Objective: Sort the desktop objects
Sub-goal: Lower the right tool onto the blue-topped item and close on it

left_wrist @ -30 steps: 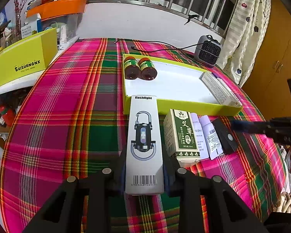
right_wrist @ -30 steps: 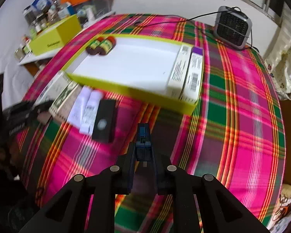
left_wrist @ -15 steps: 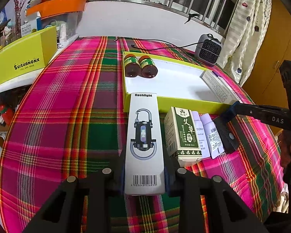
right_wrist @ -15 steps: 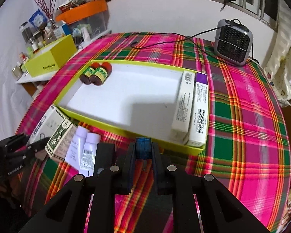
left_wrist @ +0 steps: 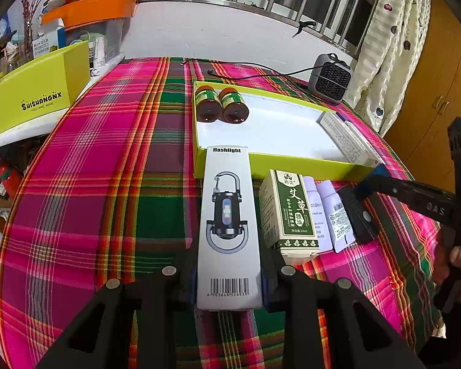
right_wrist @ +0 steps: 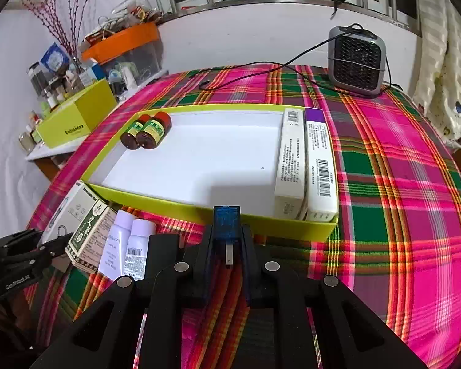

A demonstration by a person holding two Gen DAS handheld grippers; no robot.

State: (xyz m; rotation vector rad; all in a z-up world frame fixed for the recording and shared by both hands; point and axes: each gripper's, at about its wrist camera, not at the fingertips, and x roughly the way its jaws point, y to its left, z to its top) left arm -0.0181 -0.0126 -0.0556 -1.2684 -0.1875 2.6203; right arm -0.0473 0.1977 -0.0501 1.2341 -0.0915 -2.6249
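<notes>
My left gripper (left_wrist: 229, 279) is shut on a white flashlight box (left_wrist: 229, 227) that points at the yellow-green tray (left_wrist: 279, 161). The tray holds two brown bottles (left_wrist: 221, 106) at its far left and two long boxes (right_wrist: 304, 160) at its right. Beside the flashlight box lie a green herbal box (left_wrist: 289, 209), two white tubes (left_wrist: 329, 218) and a black case (left_wrist: 358, 215). My right gripper (right_wrist: 227, 230) is shut, with nothing but its blue pads between the fingers, and hovers just before the tray's near wall (right_wrist: 261, 221). It shows at the right of the left wrist view (left_wrist: 378, 176).
A grey fan heater (right_wrist: 356, 61) with its cable stands at the table's far right. A yellow-green box (left_wrist: 27, 98) and cluttered shelves sit off the left edge. Bare plaid cloth (right_wrist: 408, 215) lies right of the tray.
My right gripper has risen and moved forward from the cloth near the black case to the tray's near wall. The left gripper has held still with the flashlight box.
</notes>
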